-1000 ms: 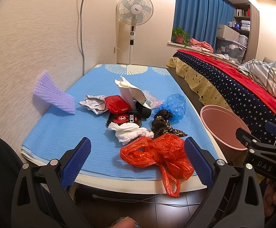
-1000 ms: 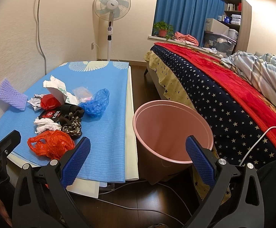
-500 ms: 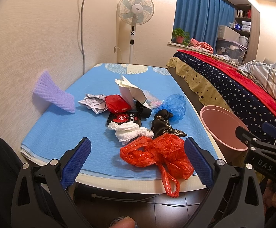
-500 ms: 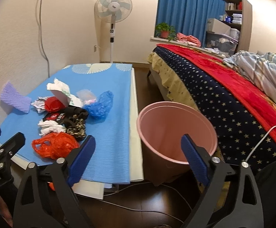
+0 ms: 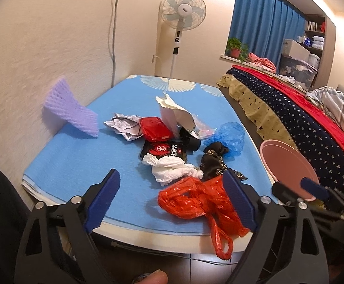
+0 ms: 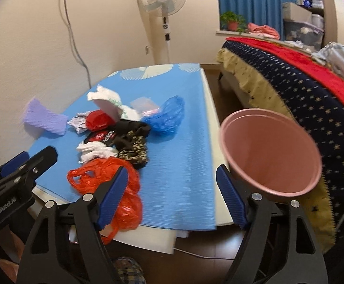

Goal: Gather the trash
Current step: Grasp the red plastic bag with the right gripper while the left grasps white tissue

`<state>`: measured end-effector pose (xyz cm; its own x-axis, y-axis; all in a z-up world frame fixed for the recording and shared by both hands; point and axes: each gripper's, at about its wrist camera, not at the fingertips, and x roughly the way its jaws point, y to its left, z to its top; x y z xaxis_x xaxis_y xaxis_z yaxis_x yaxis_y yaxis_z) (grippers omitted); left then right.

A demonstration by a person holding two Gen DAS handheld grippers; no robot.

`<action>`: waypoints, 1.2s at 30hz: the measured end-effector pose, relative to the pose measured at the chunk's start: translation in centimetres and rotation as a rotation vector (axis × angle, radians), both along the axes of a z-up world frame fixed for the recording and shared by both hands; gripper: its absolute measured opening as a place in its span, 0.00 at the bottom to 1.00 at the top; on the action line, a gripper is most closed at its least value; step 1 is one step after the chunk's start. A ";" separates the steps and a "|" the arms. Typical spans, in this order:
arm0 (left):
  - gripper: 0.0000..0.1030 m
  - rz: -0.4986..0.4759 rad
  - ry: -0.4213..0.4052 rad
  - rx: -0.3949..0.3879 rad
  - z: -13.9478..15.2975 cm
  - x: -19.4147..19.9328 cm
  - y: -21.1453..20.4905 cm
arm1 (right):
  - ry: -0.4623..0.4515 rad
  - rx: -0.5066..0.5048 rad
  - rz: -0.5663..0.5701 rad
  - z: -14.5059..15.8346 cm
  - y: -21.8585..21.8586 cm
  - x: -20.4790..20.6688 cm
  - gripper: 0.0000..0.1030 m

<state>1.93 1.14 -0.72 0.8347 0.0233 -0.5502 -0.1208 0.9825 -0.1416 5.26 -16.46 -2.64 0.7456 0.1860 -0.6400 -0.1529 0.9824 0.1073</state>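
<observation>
A pile of trash lies on the blue-covered table: a red plastic bag at the front edge, white tissue, a black snack wrapper, black patterned cloth, a blue plastic bag, crumpled paper and purple foam. A pink bin stands on the floor right of the table. My left gripper is open, just short of the red bag. My right gripper is open and empty over the table's front right edge, with the red bag behind its left finger.
A bed with a starry red and navy cover runs along the right. A standing fan stands behind the table. The wall borders the table's left side. Cables lie on the dark floor under the table.
Both grippers have moved forward toward the table. The right gripper has swung left, away from the pink bin and toward the red bag. Both stay open.
</observation>
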 end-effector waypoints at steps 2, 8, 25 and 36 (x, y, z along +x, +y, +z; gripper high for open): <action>0.74 0.009 -0.001 -0.001 -0.1 0.3 0.2 | 0.005 0.014 0.024 -0.4 0.5 0.3 0.74; 0.66 0.051 0.011 -0.007 -0.7 1.3 1.0 | 0.054 0.043 0.109 -2.4 2.5 1.4 0.74; 0.39 0.034 0.101 -0.066 -3.4 5.3 1.9 | 0.076 0.076 0.214 -3.3 3.6 2.3 0.10; 0.38 0.014 0.158 -0.126 -5.4 7.7 1.9 | 0.054 0.064 0.152 -2.8 2.1 2.8 0.05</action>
<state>9.58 3.02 -6.12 0.7380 -0.0435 -0.6734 -0.1645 0.9562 -0.2421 8.07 -14.32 -5.44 0.6709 0.3356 -0.6613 -0.2916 0.9393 0.1809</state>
